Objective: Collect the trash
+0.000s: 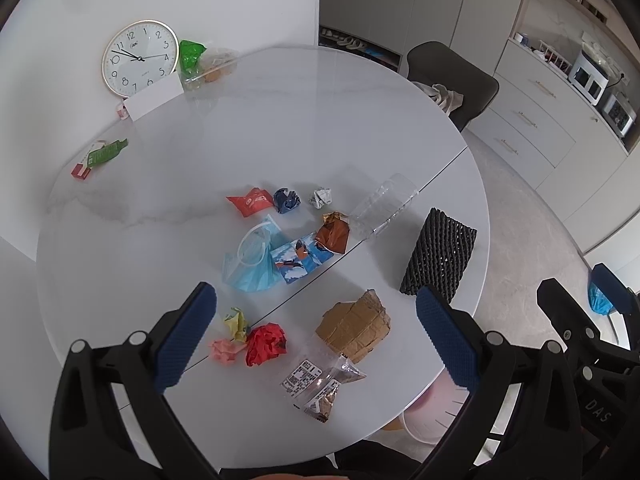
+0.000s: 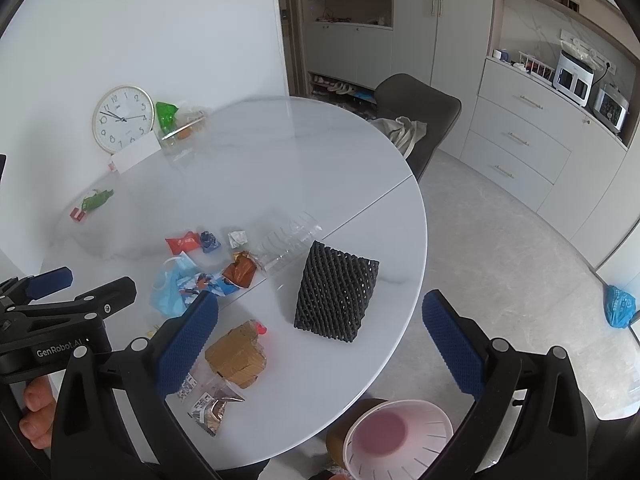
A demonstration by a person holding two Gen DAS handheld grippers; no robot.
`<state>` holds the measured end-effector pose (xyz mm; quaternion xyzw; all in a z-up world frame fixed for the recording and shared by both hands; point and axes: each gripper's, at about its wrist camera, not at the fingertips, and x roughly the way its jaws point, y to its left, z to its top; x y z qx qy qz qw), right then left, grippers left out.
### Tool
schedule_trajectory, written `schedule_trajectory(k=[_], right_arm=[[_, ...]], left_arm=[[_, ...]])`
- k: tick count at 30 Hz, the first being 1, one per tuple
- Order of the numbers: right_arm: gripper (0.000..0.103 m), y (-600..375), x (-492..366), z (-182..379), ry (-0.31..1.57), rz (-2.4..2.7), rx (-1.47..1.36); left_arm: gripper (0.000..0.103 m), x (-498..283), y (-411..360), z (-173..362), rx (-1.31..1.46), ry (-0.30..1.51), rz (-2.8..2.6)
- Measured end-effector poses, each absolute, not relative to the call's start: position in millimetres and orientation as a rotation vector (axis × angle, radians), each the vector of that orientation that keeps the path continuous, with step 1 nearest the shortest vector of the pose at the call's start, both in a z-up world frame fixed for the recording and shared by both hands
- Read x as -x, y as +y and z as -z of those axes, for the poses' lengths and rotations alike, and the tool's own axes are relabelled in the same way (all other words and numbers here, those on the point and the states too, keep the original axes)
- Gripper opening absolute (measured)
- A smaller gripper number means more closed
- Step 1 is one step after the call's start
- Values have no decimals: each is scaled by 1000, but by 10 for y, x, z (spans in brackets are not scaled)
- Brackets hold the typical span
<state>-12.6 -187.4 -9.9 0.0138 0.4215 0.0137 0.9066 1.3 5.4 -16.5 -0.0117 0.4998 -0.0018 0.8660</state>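
In the left wrist view, the left gripper [image 1: 316, 334] is hovering with jaws spread wide and empty above trash lying on the round table [image 1: 280, 128]: a red paper ball [image 1: 266, 343] and a cardboard wad [image 1: 354, 327]. In the right wrist view, the right gripper [image 2: 320, 342] is hanging released over the table edge, a black foam net [image 2: 336, 291] lying on the table ahead and a pink bin [image 2: 398, 438] sitting below.

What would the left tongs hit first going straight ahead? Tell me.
Probably the crumpled red paper ball, lying on the round white table between the open left tongs; depth is uncertain.
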Motion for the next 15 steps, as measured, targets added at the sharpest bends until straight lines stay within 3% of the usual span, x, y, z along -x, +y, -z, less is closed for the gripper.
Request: schedule_trajectory(k=[15], right_arm=[[101,-1869,102,94,876,-30,-17]], left_arm=[[96,-53,62,165,28,1065,0]])
